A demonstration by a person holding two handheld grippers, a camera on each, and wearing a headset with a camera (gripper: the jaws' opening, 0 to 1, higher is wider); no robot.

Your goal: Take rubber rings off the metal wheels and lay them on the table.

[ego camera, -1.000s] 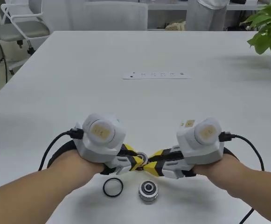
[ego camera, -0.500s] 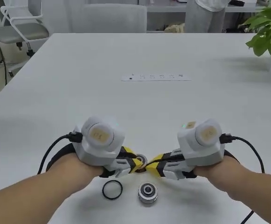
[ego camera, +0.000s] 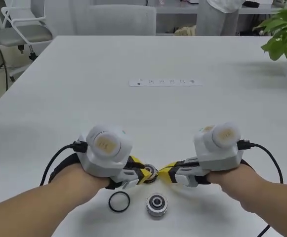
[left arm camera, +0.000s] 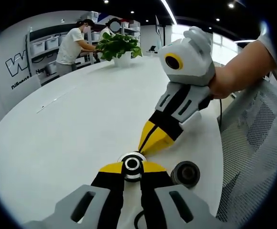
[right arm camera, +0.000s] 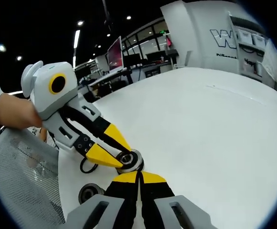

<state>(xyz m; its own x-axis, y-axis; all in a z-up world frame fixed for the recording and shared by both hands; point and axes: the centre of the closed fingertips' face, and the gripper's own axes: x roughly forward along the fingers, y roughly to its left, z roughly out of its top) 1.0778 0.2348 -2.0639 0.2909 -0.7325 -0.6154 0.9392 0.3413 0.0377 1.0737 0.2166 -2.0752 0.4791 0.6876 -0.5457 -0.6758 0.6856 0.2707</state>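
My left gripper (ego camera: pixel 142 173) is shut on a small metal wheel (ego camera: pixel 150 171), held just above the white table (ego camera: pixel 148 113). In the left gripper view the wheel (left arm camera: pixel 131 164) sits between the yellow jaws. My right gripper (ego camera: pixel 164 172) comes in from the right, shut, its tips at the wheel's rim (right arm camera: pixel 128 161). I cannot tell whether it pinches the rubber ring there. A loose black rubber ring (ego camera: pixel 119 201) and a second metal wheel (ego camera: pixel 156 204) lie on the table below the grippers.
A flat power strip (ego camera: pixel 165 82) lies at the table's middle. A green plant (ego camera: pixel 284 32) stands at the far right, a chair (ego camera: pixel 24 24) at the far left. A grey mesh chair back (left arm camera: pixel 252 152) is close behind the near table edge.
My right gripper has shifted slightly to the right and upward. The left gripper keeps hold of the wheel, and the ring and wheel on the table have not moved.
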